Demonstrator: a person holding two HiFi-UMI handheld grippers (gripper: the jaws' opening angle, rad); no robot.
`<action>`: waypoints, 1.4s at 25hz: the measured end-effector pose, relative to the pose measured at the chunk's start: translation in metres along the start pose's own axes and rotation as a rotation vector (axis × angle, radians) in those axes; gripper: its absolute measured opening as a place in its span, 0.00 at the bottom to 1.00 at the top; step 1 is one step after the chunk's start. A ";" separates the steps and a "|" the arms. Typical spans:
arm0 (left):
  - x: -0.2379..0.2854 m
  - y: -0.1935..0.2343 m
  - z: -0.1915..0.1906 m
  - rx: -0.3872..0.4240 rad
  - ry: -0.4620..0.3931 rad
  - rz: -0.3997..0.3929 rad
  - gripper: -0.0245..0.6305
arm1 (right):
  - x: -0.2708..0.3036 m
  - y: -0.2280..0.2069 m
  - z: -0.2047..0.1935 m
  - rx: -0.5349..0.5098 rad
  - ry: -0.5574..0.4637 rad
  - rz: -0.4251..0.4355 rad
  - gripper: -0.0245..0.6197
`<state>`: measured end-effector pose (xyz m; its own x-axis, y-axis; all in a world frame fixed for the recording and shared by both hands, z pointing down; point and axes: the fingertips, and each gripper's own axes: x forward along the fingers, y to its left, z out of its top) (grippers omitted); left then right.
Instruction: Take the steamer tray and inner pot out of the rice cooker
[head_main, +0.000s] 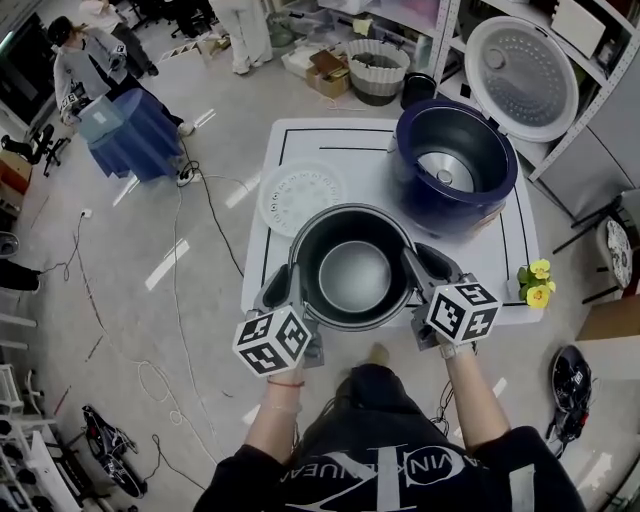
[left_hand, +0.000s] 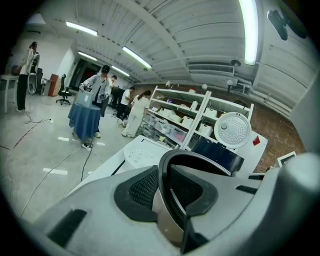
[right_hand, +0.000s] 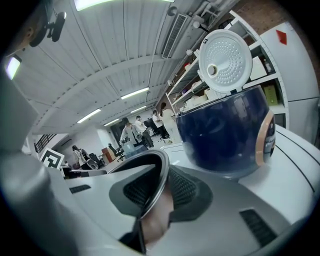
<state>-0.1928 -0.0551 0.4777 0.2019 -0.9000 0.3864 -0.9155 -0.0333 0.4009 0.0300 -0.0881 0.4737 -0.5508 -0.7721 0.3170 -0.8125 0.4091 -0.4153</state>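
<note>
The metal inner pot (head_main: 352, 272) is out of the cooker, over the near part of the white table (head_main: 505, 250), held by its rim from both sides. My left gripper (head_main: 293, 285) is shut on the pot's left rim (left_hand: 172, 165), one pad inside the wall and one outside. My right gripper (head_main: 418, 270) is shut on the right rim (right_hand: 157, 182) in the same way. I cannot tell whether the pot touches the table. The dark blue rice cooker (head_main: 455, 165) stands behind it with its lid (head_main: 520, 78) up. The white steamer tray (head_main: 300, 195) lies flat on the table, left of the cooker.
Yellow flowers (head_main: 537, 282) sit at the table's right edge. Shelving (left_hand: 180, 117) with boxes stands behind the table. A blue-draped stand (head_main: 135, 130) and people are at the far left, and cables (head_main: 190, 300) run across the floor.
</note>
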 end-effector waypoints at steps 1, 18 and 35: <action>0.003 -0.001 0.001 0.001 0.000 -0.002 0.15 | 0.001 -0.002 0.000 0.003 0.000 -0.002 0.16; 0.029 -0.011 0.004 0.090 -0.028 -0.028 0.15 | 0.016 -0.025 0.001 -0.006 -0.005 0.007 0.17; 0.014 -0.004 0.032 0.197 -0.143 -0.099 0.15 | 0.002 -0.018 0.019 -0.265 -0.056 -0.022 0.20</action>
<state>-0.1972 -0.0813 0.4549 0.2550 -0.9401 0.2261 -0.9467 -0.1952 0.2562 0.0471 -0.1065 0.4653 -0.5268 -0.8049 0.2730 -0.8500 0.4989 -0.1692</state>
